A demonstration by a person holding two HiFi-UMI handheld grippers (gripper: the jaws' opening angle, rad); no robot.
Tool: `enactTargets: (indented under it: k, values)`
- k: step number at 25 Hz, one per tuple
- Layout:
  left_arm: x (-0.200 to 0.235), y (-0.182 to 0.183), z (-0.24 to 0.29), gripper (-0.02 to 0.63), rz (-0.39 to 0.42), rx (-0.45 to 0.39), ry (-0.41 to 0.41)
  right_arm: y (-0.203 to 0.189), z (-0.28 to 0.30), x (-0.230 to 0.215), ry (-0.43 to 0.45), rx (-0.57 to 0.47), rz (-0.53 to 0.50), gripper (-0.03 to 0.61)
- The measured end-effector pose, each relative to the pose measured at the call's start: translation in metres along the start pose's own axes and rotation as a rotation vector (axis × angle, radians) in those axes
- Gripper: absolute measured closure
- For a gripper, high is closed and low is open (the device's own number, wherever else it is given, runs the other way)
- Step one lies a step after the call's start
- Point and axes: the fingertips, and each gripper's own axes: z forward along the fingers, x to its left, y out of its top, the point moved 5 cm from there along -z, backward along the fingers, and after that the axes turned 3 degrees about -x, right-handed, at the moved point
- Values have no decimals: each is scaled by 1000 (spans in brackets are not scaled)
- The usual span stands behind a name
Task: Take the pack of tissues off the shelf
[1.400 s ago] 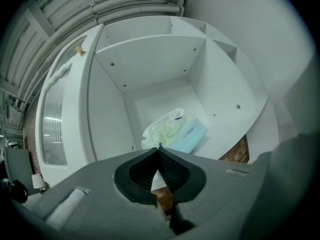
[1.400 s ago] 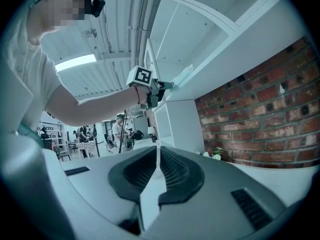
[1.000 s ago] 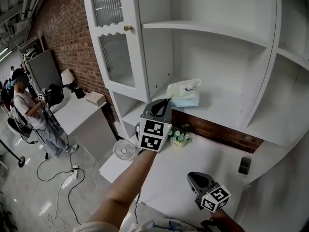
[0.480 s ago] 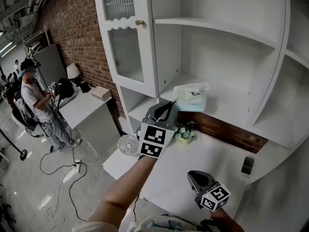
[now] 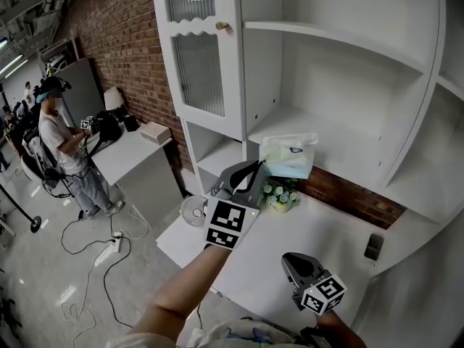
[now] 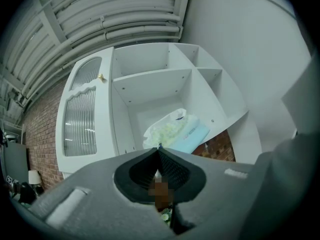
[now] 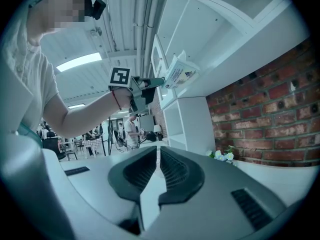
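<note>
The pack of tissues (image 5: 288, 156), pale blue with a white crinkled top, lies on the lower shelf (image 5: 341, 167) of the white cabinet. It also shows in the left gripper view as the tissue pack (image 6: 176, 129) and in the right gripper view as a pack (image 7: 180, 73) overhanging the shelf edge. My left gripper (image 5: 258, 167) is shut and empty, its tips just left of the pack and a little below it. My right gripper (image 5: 291, 264) hangs low over the white table (image 5: 319, 230), jaws together with nothing between them.
A small pot of white flowers (image 5: 279, 193) stands under the shelf on the table. A glass cabinet door (image 5: 199, 56) is at the left. A small fan (image 5: 192, 210) sits on a lower ledge. A person (image 5: 65, 147) stands at the far left near cables on the floor.
The view has shifted, so the cabinet sits further right and lower in the frame. My left gripper stays shut and close to the left end of the tissue pack. The right gripper has not moved.
</note>
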Motion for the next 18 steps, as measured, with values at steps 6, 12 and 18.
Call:
enactTargets:
  k: [6,12,18]
  values:
    - [-6,-9,-22,603,-28,-8,-5,-5,4,5,12,7,0,560]
    - [-18,-23,-40,603,-35,8,-13,-8,6,9,24,10,-1,560]
    - [-28,-46,-56,603,-79,38,-17,-10,4,13,29,17,1,560]
